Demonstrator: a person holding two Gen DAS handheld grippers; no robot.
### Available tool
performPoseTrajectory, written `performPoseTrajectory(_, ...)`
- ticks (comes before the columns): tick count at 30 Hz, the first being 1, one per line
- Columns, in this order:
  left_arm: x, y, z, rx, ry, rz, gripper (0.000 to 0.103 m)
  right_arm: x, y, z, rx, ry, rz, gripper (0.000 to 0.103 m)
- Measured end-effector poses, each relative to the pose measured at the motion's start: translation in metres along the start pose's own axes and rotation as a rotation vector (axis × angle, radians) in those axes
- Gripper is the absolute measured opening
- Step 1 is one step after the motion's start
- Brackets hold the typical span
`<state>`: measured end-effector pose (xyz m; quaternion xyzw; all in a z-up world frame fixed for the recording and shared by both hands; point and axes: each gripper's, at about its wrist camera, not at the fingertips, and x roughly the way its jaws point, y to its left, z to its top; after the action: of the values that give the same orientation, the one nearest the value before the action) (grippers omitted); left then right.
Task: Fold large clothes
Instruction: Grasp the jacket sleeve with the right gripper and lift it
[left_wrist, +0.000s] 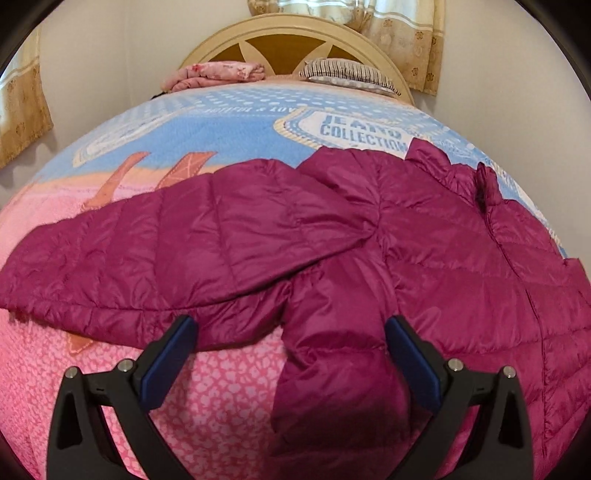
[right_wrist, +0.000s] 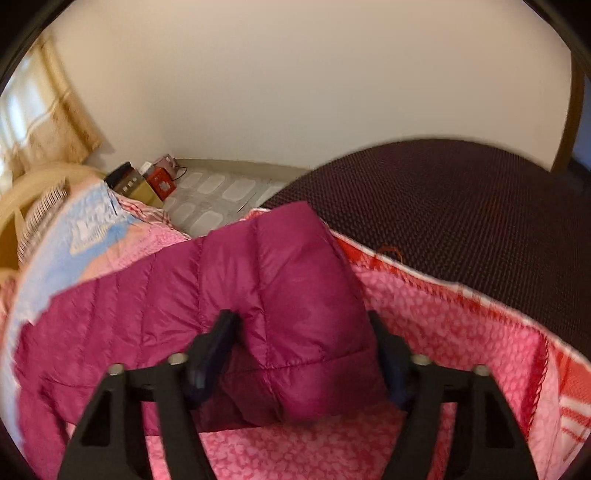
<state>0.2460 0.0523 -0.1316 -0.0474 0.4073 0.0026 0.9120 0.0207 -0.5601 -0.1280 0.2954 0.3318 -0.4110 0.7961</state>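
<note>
Jacket on bed | left tool released | right tool grasping jacket corner

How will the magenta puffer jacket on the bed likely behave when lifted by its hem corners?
The magenta puffer jacket is probably light for its bulk: its quilted panels look puffed. It will likely sag between grips, since the sleeve already lies limp on the blanket. Its shiny shell may be slippery.

Bed w/ headboard, curtains
</note>
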Motion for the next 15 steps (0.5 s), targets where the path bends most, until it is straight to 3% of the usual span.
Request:
performPoseTrajectory(1, 0.000, 0.001, 0.000, -0.007, 0.001, -0.007, 0.103, -0.001, 0.003, 0.000, -0.015, -0.005, 0.012, 0.040)
performPoseTrajectory(2, 0.000, 0.003, 0.000, -0.014, 0.000, -0.014, 0.103, 0.000, 0.006, 0.001, -0.035, -0.006, 0.006, 0.036)
performPoseTrajectory(4, -0.001, 0.003, -0.001, -0.019, -0.004, -0.019, 0.103, -0.002, 0.017, 0.003, -0.105, -0.017, -0.043, 0.017)
performPoseTrajectory(7, -0.005, 0.004, -0.003, -0.022, -0.009, -0.025, 0.103, -0.016, 0.025, 0.008, -0.138, -0.047, -0.059, 0.011)
performPoseTrajectory(10, -0.009, 0.007, -0.008, -0.026, -0.005, -0.046, 0.103, -0.053, 0.044, 0.019, -0.174, -0.132, -0.026, 0.011)
performPoseTrajectory(15, -0.022, 0.011, -0.020, -0.021, -0.025, -0.078, 0.103, -0.127, 0.115, 0.023, -0.318, -0.229, 0.140, 0.011)
